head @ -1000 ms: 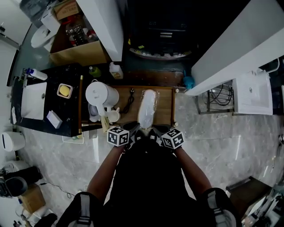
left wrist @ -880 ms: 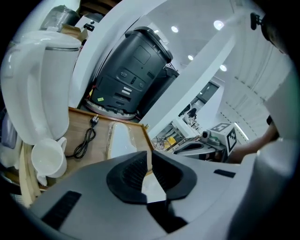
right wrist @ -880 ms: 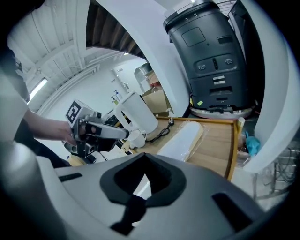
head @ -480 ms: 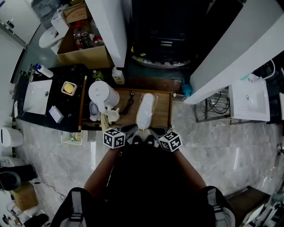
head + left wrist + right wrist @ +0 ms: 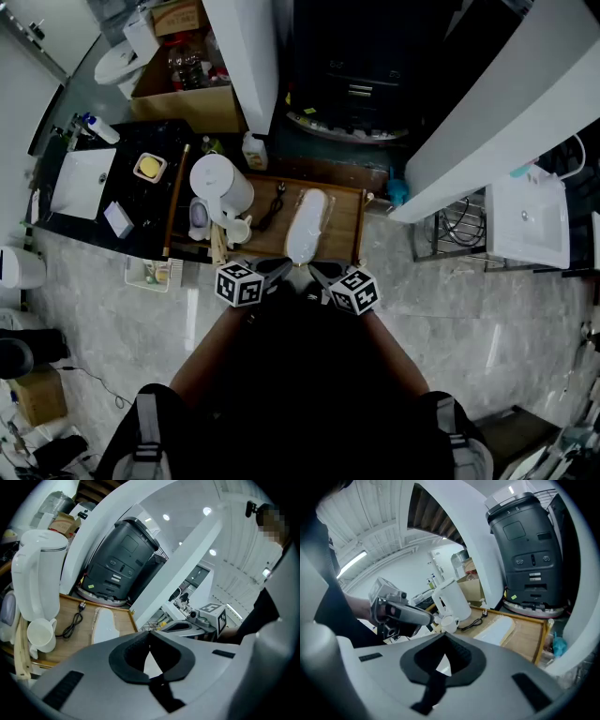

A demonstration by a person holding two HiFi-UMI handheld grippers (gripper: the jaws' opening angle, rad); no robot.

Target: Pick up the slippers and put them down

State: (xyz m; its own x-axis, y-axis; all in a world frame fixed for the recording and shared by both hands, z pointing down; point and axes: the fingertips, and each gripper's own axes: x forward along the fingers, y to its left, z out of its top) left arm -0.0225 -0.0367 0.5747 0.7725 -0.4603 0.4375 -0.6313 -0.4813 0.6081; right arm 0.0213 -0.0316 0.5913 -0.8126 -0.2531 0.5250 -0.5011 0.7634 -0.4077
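One white slipper in clear wrap (image 5: 307, 225) lies lengthwise on the low wooden table (image 5: 347, 234); it also shows as the slipper (image 5: 104, 625) in the left gripper view and the slipper (image 5: 497, 631) in the right. My left gripper (image 5: 281, 265) and right gripper (image 5: 314, 269) hover side by side just short of the slipper's near end, above the table's front edge. The left gripper (image 5: 150, 633) has its tips together with nothing between them. The right gripper (image 5: 444, 637) is likewise shut and empty. Neither touches the slipper.
A white kettle (image 5: 220, 183), a white mug (image 5: 236, 232) and a black power cable (image 5: 270, 211) share the table's left half. A black counter with a sink (image 5: 84, 178) stands to the left, a black machine (image 5: 352, 84) behind, and a wire rack (image 5: 450, 234) to the right.
Both grippers have lifted and drawn back from the slipper's near end. The slipper stays where it lay on the table.
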